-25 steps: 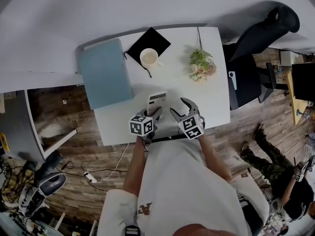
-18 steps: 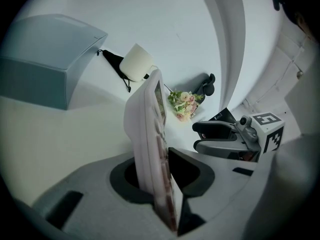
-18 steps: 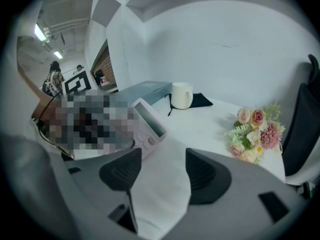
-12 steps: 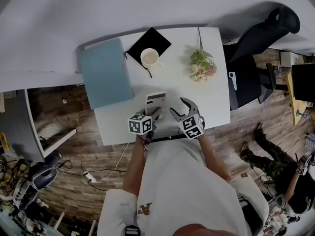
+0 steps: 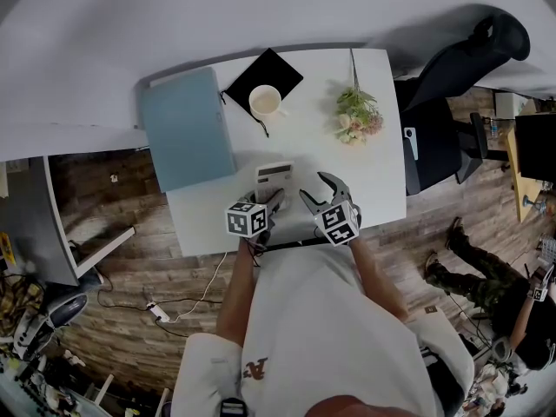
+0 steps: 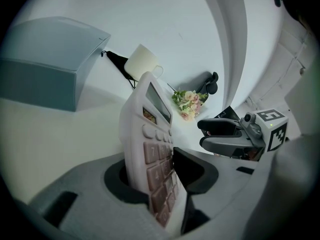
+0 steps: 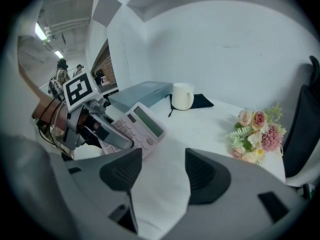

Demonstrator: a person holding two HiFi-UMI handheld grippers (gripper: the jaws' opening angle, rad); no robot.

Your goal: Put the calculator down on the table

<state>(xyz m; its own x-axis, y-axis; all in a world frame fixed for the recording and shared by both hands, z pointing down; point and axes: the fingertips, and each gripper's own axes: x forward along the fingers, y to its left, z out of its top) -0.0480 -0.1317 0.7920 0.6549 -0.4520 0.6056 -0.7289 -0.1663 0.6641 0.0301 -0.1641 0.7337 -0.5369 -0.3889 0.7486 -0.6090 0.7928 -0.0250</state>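
While we are leaning over the white table (image 5: 375, 174), we are keeping the left gripper (image 5: 274, 201) low above its near edge, with the calculator (image 5: 275, 177) between its jaws; those jaws have just been opening, and in the left gripper view the pads are sitting loosely on either side of the calculator rather than clamping it. The right gripper view is showing the calculator lying on the table with its keys up, its display end pointing away from us toward the white cup (image 5: 263, 102) and its near end lying between the left gripper's jaws. We are holding the right gripper (image 5: 320, 189) just beside the left one, clear of the calculator; its jaws are standing wide apart, with only bare table top showing between them. The cup is resting on a black cloth (image 5: 280, 70) at the far edge; a pale blue box (image 5: 185, 129) is lying at the table's left end, and a bunch of flowers (image 5: 356, 115) is lying toward the right, all well apart from the calculator; a black chair (image 5: 460, 59) is standing past the table's right end.
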